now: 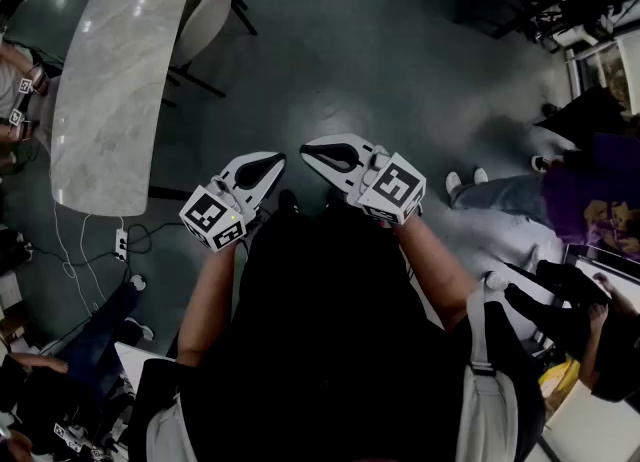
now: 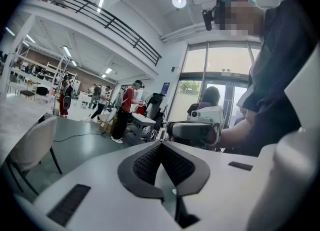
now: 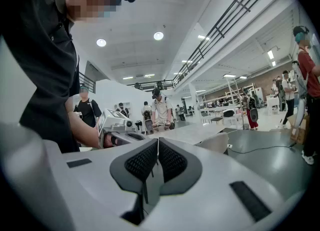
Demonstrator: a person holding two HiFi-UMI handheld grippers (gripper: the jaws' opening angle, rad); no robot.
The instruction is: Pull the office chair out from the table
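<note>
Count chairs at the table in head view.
1: a chair at the table's right side, near its far end. More may hide past the left edge.

No words or numbers can be read anywhere.

The marker cube (image 1: pixel 213 218) on the left gripper (image 1: pixel 278 159) and the other marker cube (image 1: pixel 397 188) on the right gripper (image 1: pixel 306 149) show only black and white square shapes, not letters.

Far ahead of the left gripper's tips, a small blue sign (image 2: pixel 165 88) hangs by the glass door. It is too small to read.

Well off to the right of the right gripper, a purple shirt (image 1: pixel 590 200) has a yellow print that is too blurry to read.
</note>
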